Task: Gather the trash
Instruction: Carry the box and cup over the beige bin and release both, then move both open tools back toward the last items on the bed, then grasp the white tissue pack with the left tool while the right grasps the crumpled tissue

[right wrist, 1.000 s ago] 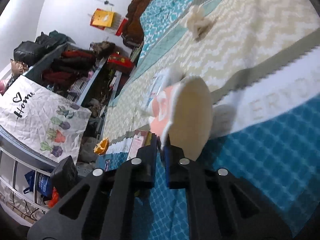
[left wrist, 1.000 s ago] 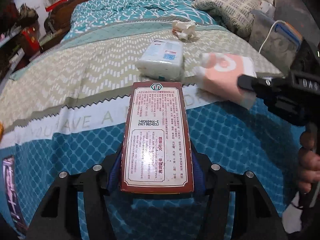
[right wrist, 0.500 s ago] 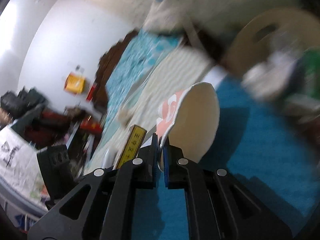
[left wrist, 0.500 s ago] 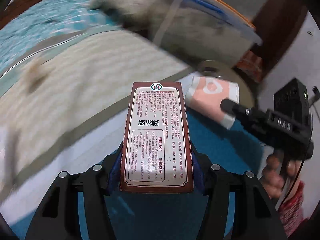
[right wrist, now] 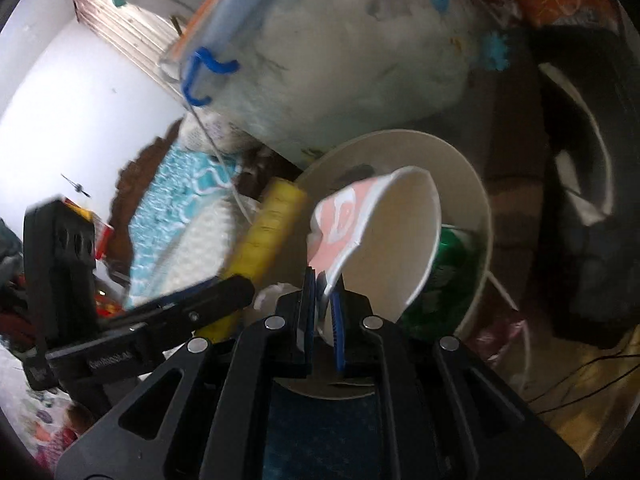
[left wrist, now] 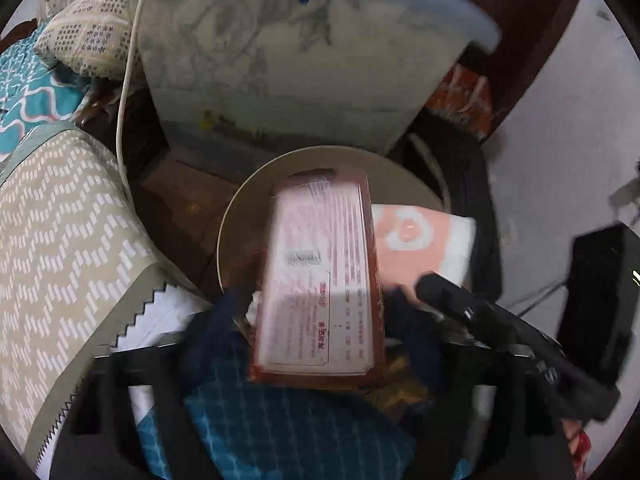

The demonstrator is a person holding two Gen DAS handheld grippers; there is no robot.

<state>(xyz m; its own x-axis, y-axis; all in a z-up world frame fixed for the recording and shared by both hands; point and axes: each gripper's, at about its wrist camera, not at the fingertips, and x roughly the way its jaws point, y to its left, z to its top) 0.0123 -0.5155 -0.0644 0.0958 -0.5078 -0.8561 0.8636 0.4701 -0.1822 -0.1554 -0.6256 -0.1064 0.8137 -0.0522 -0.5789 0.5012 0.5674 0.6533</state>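
A brown box with a printed label [left wrist: 320, 280] hangs over the round beige bin [left wrist: 240, 216] beside the bed. My left gripper [left wrist: 316, 344] stands wide open around the box; the box is blurred and tilted between the fingers. The box's yellow edge [right wrist: 268, 236] shows in the right wrist view. My right gripper [right wrist: 324, 296] is shut on the rim of a pink and white paper cup [right wrist: 376, 240], held over the bin [right wrist: 476, 200]. The cup [left wrist: 420, 236] also shows right of the box in the left wrist view.
A clear plastic storage tub with blue handles [left wrist: 296, 56] stands just behind the bin. The bed's patterned cover [left wrist: 60, 232] lies to the left. A green wrapper [right wrist: 444, 284] sits inside the bin. A white cable [left wrist: 124, 96] hangs by the tub.
Both grippers swung from over the bed to above the bin. My left gripper has opened and the box has tilted loose. The right still pinches the cup.
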